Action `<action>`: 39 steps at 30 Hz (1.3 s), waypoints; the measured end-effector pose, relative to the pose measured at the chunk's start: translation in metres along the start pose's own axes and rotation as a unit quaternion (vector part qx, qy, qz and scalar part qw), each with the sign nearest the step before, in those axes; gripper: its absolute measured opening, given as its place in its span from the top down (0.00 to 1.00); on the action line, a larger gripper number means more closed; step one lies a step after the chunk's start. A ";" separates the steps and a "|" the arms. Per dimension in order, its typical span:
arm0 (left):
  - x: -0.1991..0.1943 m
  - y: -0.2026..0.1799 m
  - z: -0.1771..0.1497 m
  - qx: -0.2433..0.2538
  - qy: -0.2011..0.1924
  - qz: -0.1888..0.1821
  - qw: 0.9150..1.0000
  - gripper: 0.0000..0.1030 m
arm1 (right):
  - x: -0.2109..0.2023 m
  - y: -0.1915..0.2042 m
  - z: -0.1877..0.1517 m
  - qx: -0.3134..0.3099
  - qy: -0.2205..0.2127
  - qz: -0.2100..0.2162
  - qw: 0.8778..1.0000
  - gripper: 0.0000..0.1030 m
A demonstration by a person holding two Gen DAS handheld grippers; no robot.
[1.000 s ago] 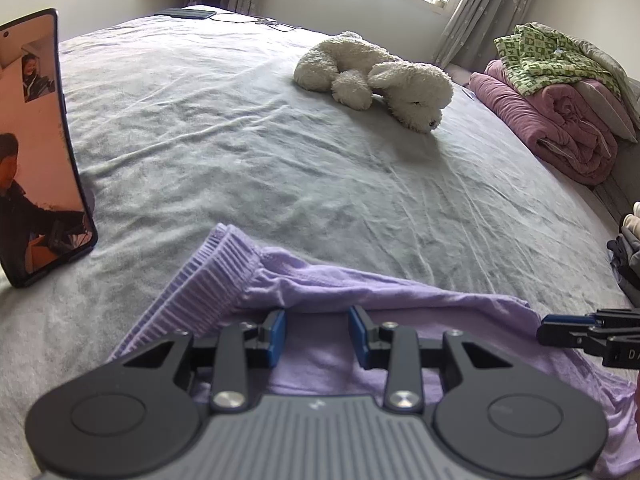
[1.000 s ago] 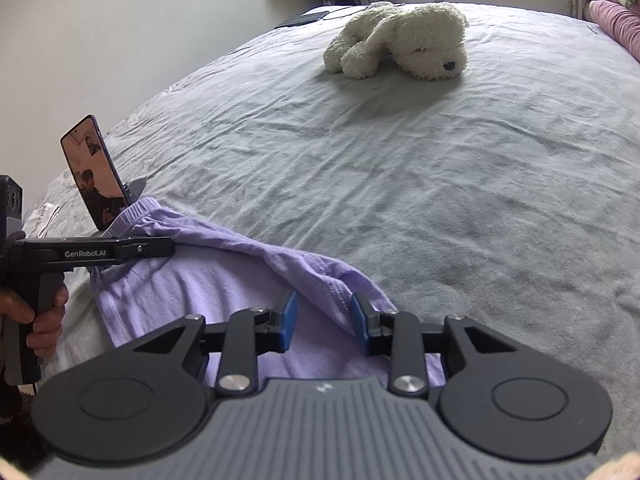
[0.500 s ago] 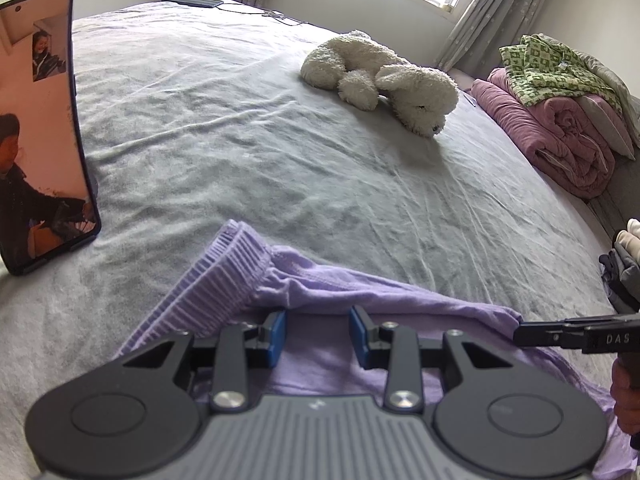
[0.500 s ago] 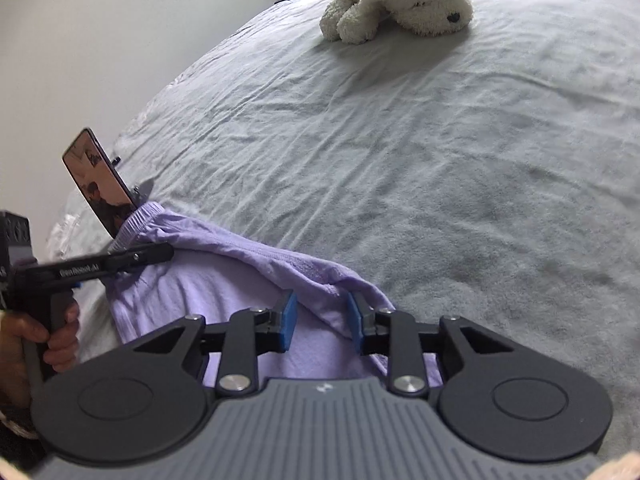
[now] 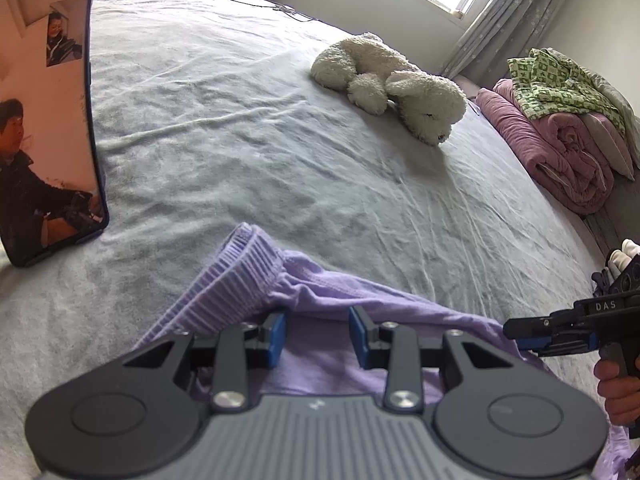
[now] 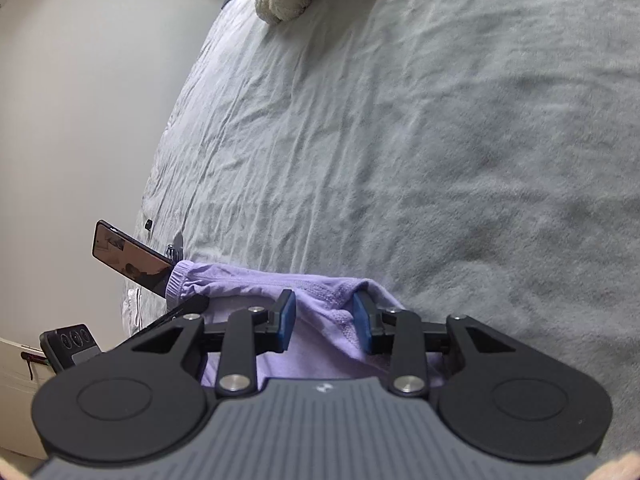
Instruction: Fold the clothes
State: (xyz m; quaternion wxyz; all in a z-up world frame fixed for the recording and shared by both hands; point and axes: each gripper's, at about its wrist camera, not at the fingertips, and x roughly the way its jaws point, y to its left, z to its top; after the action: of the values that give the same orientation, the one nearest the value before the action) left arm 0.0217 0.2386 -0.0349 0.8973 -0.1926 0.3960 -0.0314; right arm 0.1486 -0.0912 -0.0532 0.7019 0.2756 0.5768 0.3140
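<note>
A lilac garment point(image 5: 320, 300) with a ribbed elastic band point(image 5: 236, 280) lies bunched on the grey bed. My left gripper point(image 5: 318, 338) is open over its cloth, just right of the ribbed band. My right gripper point(image 6: 324, 322) is open over the garment's other end point(image 6: 336, 312), with a fold of cloth between the blue pads point(image 6: 286, 320). The right gripper also shows at the right edge of the left wrist view point(image 5: 532, 334), level with the garment's edge.
A phone point(image 5: 44, 120) stands propped on the bed at the left. A white plush dog point(image 5: 392, 84) lies further back. Folded pink bedding point(image 5: 560, 152) with a green checked garment on top sits at the right. Grey bedsheet point(image 6: 440, 140) spreads ahead.
The right gripper has tilted down and closer to the garment end, and its jaws stand slightly wider. The left gripper has shifted little and stays open.
</note>
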 end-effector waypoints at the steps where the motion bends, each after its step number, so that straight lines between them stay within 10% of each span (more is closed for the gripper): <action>1: 0.000 0.000 0.000 0.000 0.000 0.001 1.000 0.66 | 0.001 0.001 0.001 0.005 0.009 -0.001 1.000 0.65; 9: -0.001 0.002 0.002 -0.002 -0.001 0.008 1.000 0.66 | 0.007 -0.015 -0.003 0.051 0.001 0.061 0.997 0.60; 16: -0.003 0.003 0.003 -0.006 -0.018 0.015 1.000 0.72 | -0.005 -0.030 -0.009 0.098 -0.120 0.103 0.983 0.65; 22: -0.001 0.016 0.005 -0.006 -0.031 0.033 0.999 0.99 | -0.007 -0.018 -0.017 0.053 -0.145 0.031 0.988 0.91; 30: 0.005 0.014 0.005 0.010 -0.063 0.025 0.998 0.99 | -0.016 0.018 -0.019 -0.061 -0.223 -0.054 0.971 0.94; 39: 0.018 0.011 0.006 0.031 -0.067 0.033 0.997 0.98 | 0.013 0.019 -0.012 -0.103 -0.211 -0.132 0.963 0.97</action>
State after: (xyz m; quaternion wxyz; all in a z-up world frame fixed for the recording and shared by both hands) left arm 0.0371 0.2466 -0.0478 0.9277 -0.1536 0.3402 -0.0010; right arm 0.1361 -0.0690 -0.0496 0.8677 0.1831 0.4112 0.2109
